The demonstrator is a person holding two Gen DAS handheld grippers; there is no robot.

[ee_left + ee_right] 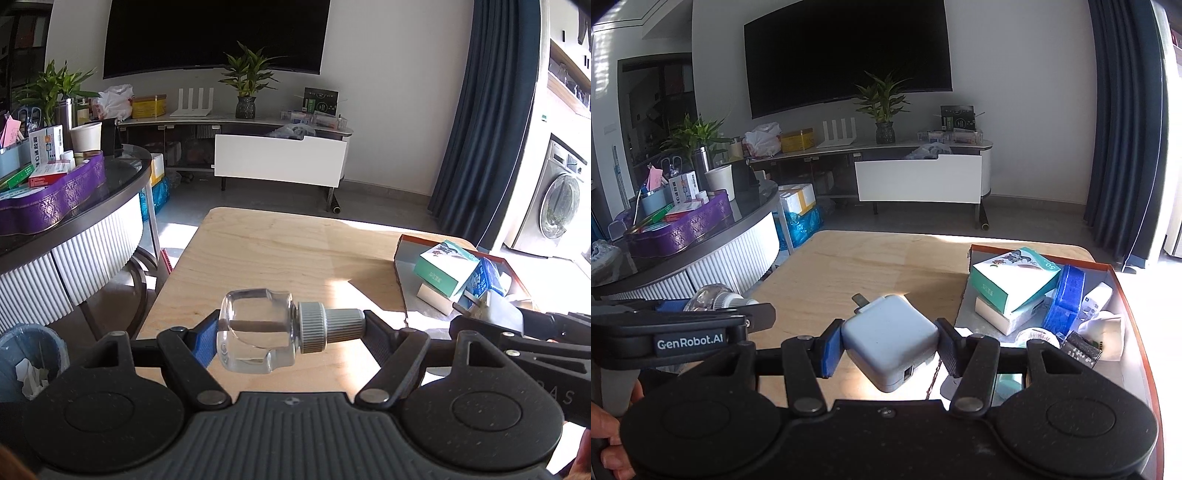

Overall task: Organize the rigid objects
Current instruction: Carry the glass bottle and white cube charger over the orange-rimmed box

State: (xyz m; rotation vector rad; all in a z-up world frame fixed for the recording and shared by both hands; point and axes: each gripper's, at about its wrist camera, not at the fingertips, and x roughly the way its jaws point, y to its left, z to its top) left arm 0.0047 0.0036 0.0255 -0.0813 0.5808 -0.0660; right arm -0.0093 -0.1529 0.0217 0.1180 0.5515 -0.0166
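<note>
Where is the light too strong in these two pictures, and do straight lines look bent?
Left wrist view: sunlight washes out the wooden table near the box; the curtain bows. Right wrist view: the charger is partly sunlit and the right edge overexposed; the television edges curve.

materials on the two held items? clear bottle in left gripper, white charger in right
Bottle: body looks like thick clear glass or acrylic, glossy, see-through with bright refractions; which one is unclear. Its cap looks like ridged silver metal or metallised plastic. Charger: matte white plastic, smooth rounded corners, with dark metal-looking prongs.
</note>
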